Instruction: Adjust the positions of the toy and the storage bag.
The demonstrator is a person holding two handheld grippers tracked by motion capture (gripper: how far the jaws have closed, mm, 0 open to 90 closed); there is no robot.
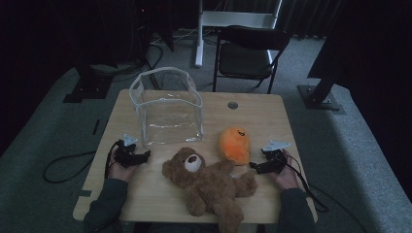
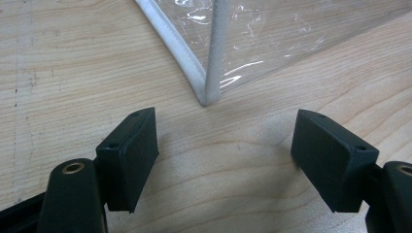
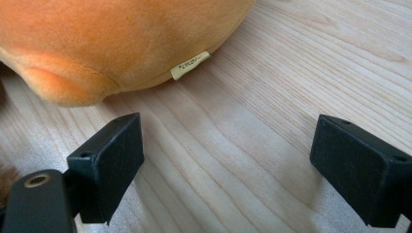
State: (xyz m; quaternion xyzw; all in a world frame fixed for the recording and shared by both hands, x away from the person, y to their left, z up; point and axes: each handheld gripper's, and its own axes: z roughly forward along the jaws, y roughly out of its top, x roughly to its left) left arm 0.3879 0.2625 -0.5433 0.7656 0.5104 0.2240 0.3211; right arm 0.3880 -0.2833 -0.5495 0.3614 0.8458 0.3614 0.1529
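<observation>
A brown teddy bear [image 1: 206, 182] lies on its back at the front middle of the wooden table [image 1: 252, 109]. Just behind its raised arm sits an orange plush toy [image 1: 234, 144], its underside and small tag [image 3: 190, 64] close ahead in the right gripper view. A clear plastic bag with white trim [image 1: 167, 104] stands open at the back left, its front corner [image 2: 206, 94] ahead of my left gripper [image 2: 223, 160]. That left gripper [image 1: 143, 156] rests open on the table, left of the bear. My right gripper [image 1: 253, 166], also [image 3: 226, 170], is open beside the orange toy, nothing between its jaws.
A black folding chair [image 1: 248, 56] stands beyond the table's far edge, with a white stand [image 1: 201, 34] behind it. A round grommet [image 1: 232, 105] sits in the tabletop at the back. Cables trail off both sides onto the grey carpet.
</observation>
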